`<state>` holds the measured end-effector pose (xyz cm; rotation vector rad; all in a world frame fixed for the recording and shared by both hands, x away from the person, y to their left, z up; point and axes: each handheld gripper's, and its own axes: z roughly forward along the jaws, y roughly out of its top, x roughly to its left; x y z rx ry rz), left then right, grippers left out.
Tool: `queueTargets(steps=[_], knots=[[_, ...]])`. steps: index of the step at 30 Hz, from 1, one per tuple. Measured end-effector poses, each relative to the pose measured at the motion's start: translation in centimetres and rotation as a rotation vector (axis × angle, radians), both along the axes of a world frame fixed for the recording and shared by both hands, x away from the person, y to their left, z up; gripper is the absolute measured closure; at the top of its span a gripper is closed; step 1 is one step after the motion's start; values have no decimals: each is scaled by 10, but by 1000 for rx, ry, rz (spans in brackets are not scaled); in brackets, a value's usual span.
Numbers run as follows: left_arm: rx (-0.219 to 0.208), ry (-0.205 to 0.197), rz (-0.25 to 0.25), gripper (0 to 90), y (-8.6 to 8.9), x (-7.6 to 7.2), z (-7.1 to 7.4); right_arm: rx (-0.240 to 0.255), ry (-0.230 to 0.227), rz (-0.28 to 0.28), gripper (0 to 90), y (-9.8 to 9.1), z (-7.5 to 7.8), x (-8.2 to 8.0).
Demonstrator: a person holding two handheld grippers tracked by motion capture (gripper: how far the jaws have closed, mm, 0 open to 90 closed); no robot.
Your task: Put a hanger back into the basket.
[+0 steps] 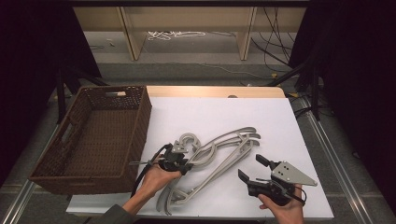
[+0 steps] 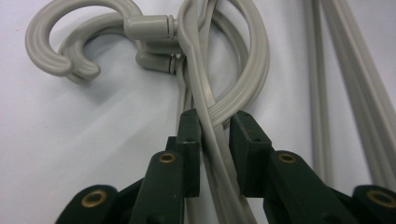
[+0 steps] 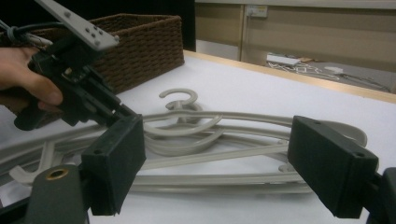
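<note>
Grey plastic hangers (image 1: 219,154) lie in a loose stack on the white bench (image 1: 280,121), hooks toward the basket, arms fanning out toward the bench's right. The left tongs (image 2: 215,126) are set around the necks of the hangers just below the hooks (image 2: 79,51), jaws either side of the strands; in the left gripper view a narrow gap shows beside the right jaw, so a firm clamp cannot be confirmed. The left hand (image 1: 156,177) holds them at the stack's near-left. The right tongs (image 1: 254,169) stand wide apart, empty, just right of the stack. A brown wicker basket (image 1: 95,135) sits at the bench's left edge.
</note>
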<state>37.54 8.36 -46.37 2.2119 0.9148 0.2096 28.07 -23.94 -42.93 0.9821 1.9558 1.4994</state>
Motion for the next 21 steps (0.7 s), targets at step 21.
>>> queueTargets(steps=[21], knots=[[-125,-34,59,817,26,5,26,-12,6,14,208,1,0,0]])
